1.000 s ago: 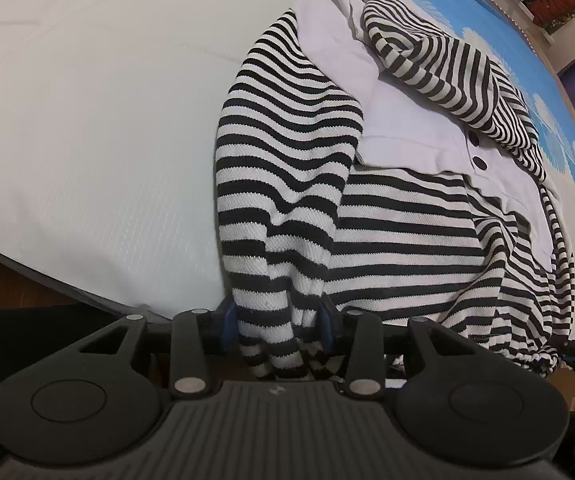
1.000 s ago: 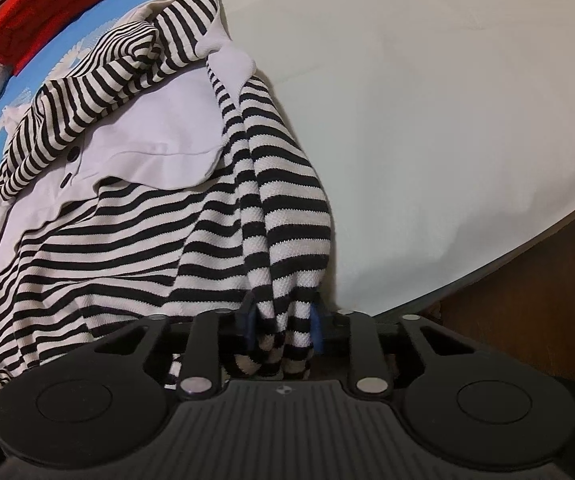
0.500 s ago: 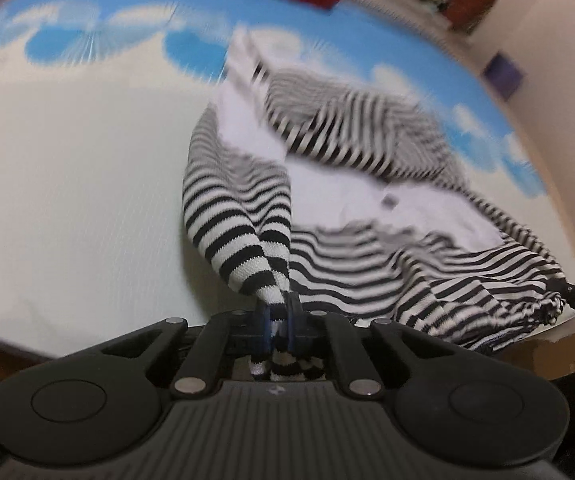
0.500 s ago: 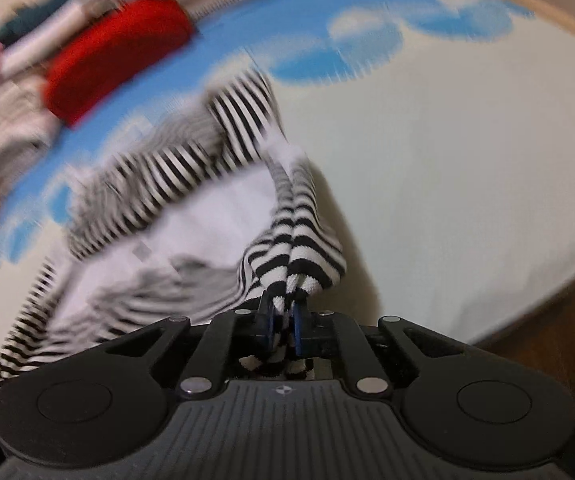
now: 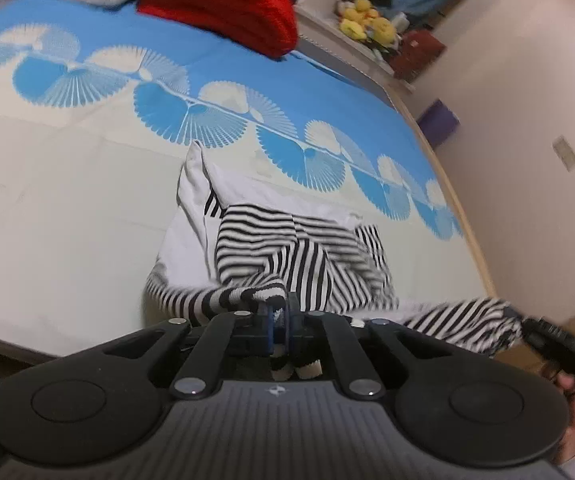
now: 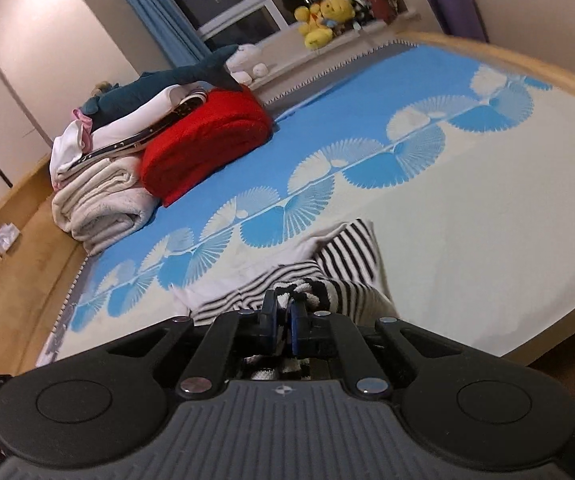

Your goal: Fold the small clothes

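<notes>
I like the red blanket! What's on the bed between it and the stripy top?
Only bare bed cover, blue with white fan shapes, lies between the red blanket and striped top. The right wrist view shows it best.

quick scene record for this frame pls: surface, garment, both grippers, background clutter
surface: bed with cream and blue fan-pattern cover
garment: black-and-white striped knit top with white panel, bunched, its near edge lifted, far part lying on the cover
left gripper: shut on striped fabric at the near edge
right gripper: shut on striped fabric at the near edge; it also shows at the right edge of the left view
background: folded red blanket, rolled cream blanket, yellow plush toy on the ledge
fold state: not finished, garment crumpled
</notes>
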`<state>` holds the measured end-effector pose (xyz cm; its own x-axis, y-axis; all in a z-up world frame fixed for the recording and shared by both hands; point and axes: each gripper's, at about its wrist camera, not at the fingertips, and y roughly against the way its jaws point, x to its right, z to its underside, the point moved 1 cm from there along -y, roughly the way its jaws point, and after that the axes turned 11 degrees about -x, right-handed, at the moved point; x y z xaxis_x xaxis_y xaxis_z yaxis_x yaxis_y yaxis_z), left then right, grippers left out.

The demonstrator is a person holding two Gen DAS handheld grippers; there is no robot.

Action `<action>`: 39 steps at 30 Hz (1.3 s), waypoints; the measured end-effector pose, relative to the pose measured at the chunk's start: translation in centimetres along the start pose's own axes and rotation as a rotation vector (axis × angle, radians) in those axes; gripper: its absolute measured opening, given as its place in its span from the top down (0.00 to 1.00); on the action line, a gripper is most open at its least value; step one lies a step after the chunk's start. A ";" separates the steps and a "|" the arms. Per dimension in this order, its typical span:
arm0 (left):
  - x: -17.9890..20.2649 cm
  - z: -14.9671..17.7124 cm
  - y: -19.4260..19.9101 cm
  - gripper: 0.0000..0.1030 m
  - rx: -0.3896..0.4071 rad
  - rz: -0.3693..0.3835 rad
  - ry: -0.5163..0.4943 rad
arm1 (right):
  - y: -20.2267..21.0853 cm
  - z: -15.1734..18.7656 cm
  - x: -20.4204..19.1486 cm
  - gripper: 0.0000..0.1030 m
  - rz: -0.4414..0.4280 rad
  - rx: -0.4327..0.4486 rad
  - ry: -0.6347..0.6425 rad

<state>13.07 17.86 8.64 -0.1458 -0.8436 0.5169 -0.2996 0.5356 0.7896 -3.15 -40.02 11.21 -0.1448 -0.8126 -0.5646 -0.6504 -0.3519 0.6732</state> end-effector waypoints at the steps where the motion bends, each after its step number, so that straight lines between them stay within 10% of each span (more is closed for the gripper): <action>1: -0.6 -1.4 -1.2 0.96 0.001 -0.015 0.008 | -1.0 -0.9 0.2 0.95 -0.006 -0.008 -0.004; 8: -6.8 -13.3 -12.9 0.95 -0.002 -0.057 0.168 | -15.0 -10.2 1.9 0.92 0.043 -0.130 -0.051; 13: -10.9 -15.1 -16.5 0.79 -0.014 -0.072 0.312 | -21.2 -13.6 4.6 0.74 0.215 -0.054 -0.078; 26: -6.1 -13.5 -19.6 0.24 -0.064 -0.314 -0.087 | -27.8 -10.3 1.5 0.52 0.269 -0.186 0.304; 35: -4.7 -14.1 -23.7 0.35 -0.069 -0.459 -0.275 | -31.8 -9.3 -1.3 0.52 0.381 -0.184 0.575; 39: -4.5 -14.8 -24.6 0.82 -0.077 -0.453 -0.332 | -33.7 -9.1 -1.7 0.63 0.410 -0.237 0.613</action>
<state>35.07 9.07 -8.17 -0.3114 -0.9503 -0.0012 -0.3337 0.1081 0.9365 25.81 -31.04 -6.19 0.1440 -0.9871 0.0701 -0.4469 -0.0017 0.8946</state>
